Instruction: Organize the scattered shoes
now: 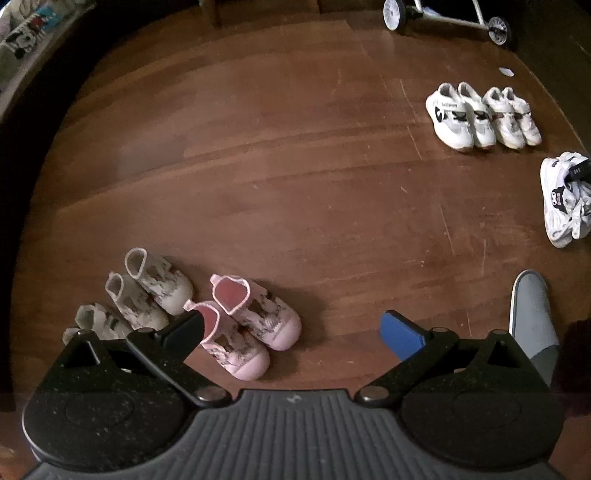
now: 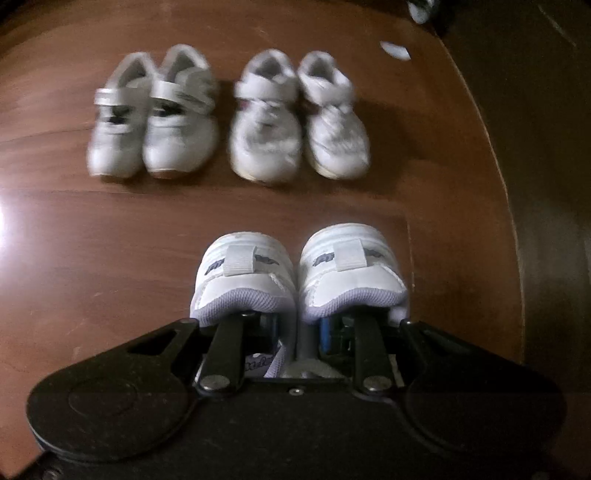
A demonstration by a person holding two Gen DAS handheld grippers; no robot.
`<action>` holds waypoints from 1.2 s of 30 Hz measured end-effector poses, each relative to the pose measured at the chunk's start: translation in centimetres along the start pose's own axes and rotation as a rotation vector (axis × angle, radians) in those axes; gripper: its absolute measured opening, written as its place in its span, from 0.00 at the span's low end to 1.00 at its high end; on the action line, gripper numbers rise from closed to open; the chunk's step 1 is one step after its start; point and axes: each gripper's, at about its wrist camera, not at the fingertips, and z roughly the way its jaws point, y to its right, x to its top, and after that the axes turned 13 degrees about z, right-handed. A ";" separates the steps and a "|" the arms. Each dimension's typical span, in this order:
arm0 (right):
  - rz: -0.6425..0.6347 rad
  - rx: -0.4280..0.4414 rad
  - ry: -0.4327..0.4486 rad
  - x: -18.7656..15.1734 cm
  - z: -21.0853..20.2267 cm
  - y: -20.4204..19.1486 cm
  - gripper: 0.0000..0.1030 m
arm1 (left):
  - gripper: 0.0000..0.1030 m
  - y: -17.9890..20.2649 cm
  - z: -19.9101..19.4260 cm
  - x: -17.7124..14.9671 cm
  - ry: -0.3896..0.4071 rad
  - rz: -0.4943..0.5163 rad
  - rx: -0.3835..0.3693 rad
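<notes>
In the left wrist view my left gripper (image 1: pixel 295 332) is open and empty above the wooden floor. A pink pair of shoes (image 1: pixel 245 325) lies just beside its left finger, with a whitish pair (image 1: pixel 147 291) further left. Two white sneaker pairs (image 1: pixel 484 116) stand in a row at the far right. In the right wrist view my right gripper (image 2: pixel 299 332) is shut on a white sneaker pair (image 2: pixel 301 275), fingers reaching into the two shoes and pinching their inner walls together. The two white pairs (image 2: pixel 229 114) stand ahead of it. That held pair also shows in the left wrist view (image 1: pixel 565 199).
A grey slipper (image 1: pixel 532 314) sits at the right of the left wrist view. A wheeled scooter (image 1: pixel 447 18) stands at the far edge. A small white scrap (image 2: pixel 395 50) lies on the floor. A dark wall or furniture edge (image 2: pixel 535 184) bounds the floor on the right.
</notes>
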 end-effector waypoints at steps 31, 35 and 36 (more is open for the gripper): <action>0.090 -0.015 0.044 5.1 0.1 1.3 0.53 | 1.00 0.0 -0.5 0.4 -0.007 -0.047 -0.046; 0.073 -0.002 0.057 3.7 -2.1 -0.2 0.54 | 1.00 0.7 -1.7 -1.0 0.017 -0.021 -0.041; 0.061 0.005 0.060 3.3 -2.6 -1.0 0.54 | 1.00 0.8 -1.9 -1.5 0.022 -0.014 -0.039</action>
